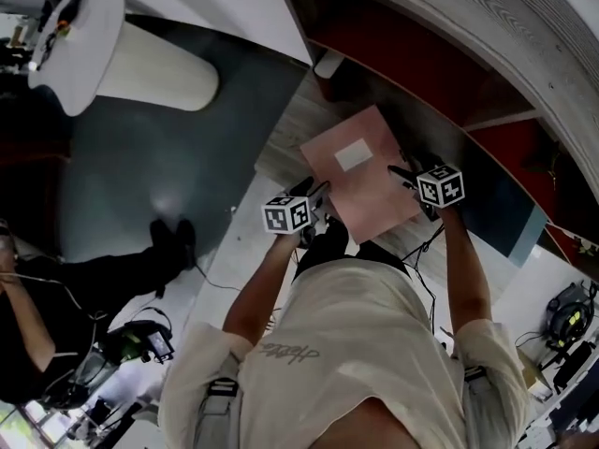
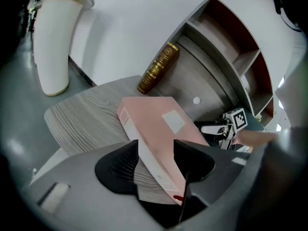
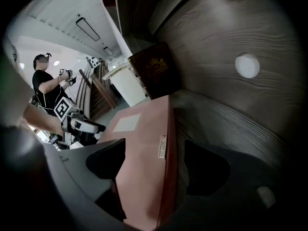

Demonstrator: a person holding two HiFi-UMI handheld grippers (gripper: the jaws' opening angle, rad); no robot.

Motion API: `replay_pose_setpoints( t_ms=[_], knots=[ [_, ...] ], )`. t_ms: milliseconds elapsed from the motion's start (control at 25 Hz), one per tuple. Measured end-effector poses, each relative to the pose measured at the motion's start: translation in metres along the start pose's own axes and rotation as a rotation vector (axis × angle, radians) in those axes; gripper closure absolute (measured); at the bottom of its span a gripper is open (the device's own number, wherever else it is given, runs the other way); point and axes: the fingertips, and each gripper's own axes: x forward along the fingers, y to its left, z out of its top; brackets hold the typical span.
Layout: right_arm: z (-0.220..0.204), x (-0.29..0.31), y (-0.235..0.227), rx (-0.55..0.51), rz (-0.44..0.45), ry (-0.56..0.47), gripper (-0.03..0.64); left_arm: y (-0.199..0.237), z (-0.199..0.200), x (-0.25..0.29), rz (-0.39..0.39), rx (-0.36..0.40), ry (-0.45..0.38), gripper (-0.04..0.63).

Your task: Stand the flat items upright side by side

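Note:
A pink book [image 1: 360, 171] with a white label lies flat on the grey wooden tabletop [image 1: 281, 138]. My left gripper [image 1: 318, 196] is at its left near corner and my right gripper [image 1: 402, 174] is at its right edge. In the left gripper view the book [image 2: 159, 124] runs away from me and its near corner sits between the open jaws of that gripper [image 2: 155, 150]. In the right gripper view the book's edge [image 3: 166, 148] lies between the jaws of the right gripper [image 3: 154, 153], with a gap to the right one. A brown book with gold print [image 2: 159, 69] leans against the shelf behind.
A curved wooden shelf unit with red compartments [image 1: 449, 82] rises right behind the table. The brown book [image 3: 156, 71] stands at the shelf's foot. A white ribbed pedestal [image 2: 55, 42] stands on the floor to the left. A person in black [image 1: 56, 288] stands at the left.

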Motion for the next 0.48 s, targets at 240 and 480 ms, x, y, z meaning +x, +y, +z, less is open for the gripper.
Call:
replay_pose_setpoints(
  t_ms=[240,480],
  knots=[
    [-0.005,0.028,0.003,-0.013,0.085,0.103,0.233,0.009,-0.008,0.017,-0.038,-0.112,0.016,0.341],
    [-0.001,0.044,0.008,-0.015,0.170,0.198,0.209,0.012,-0.012,0.027,-0.092,-0.169,0.052,0.330]
  ],
)
